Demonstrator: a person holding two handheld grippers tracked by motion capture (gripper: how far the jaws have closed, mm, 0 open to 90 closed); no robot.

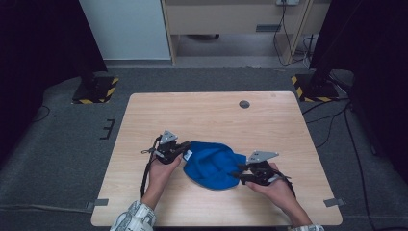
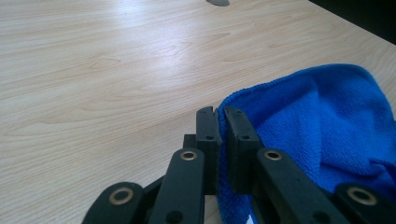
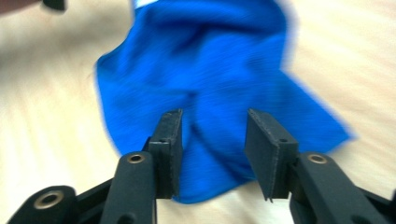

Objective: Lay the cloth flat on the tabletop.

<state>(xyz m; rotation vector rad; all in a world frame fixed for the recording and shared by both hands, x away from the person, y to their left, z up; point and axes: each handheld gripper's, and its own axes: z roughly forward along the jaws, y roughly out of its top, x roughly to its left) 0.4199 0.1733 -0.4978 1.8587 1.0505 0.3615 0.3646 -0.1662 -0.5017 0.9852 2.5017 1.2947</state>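
On the pale wooden tabletop (image 1: 211, 115) lies one crumpled blue microfibre cloth (image 1: 211, 165), and I hold two black tongs, one in each hand. I count one small round grey cap (image 1: 244, 104) set into the wood near the far edge, and two grey tape tabs (image 1: 101, 202) at the near corners.

The cloth sits in the near half of the tabletop, a little right of the middle, well clear of every edge. Bare wood lies open all around it: a wide stretch towards the far edge, and clear strips to the left and right sides and along the near edge between my forearms.

My left tongs (image 2: 221, 116) are clamped on the cloth's left rim, the jaws pressed nearly together with a thin fold of blue between them. My right tongs (image 3: 214, 126) stand apart at the cloth's right end; the blue fabric shows in the gap between the jaws, and the pads do not press on it. The right gripper view is blurred.

The cloth is bright blue with a fine looped pile, bunched into soft folds and humped in the middle. A small white label (image 1: 188, 154) shows at its left end beside my left tongs.
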